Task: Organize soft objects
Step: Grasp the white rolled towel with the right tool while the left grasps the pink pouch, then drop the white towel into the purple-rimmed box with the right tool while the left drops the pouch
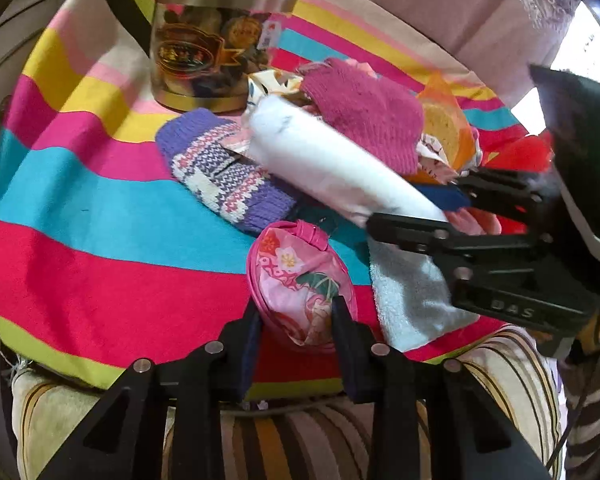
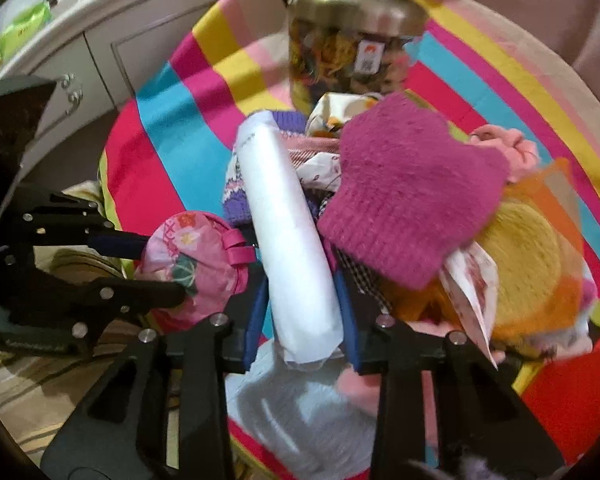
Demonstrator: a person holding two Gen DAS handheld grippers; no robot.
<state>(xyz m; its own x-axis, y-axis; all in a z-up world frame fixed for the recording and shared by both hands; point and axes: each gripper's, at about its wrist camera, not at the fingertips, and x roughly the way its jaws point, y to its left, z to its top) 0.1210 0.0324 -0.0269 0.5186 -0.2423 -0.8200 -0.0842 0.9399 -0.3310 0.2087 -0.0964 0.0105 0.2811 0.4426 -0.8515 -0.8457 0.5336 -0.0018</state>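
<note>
A heap of soft things lies on a striped cloth. My left gripper is shut on a round pink flowered pouch, which also shows in the right wrist view. My right gripper is shut on a white rolled bundle, seen from the left wrist view lying across a purple knitted piece. A magenta knitted glove rests on the heap, beside a yellow sponge in orange wrap.
A glass jar with a metal lid stands at the back of the cloth. A pale blue towel lies at the near edge. A striped cushion is below, a white cabinet at left.
</note>
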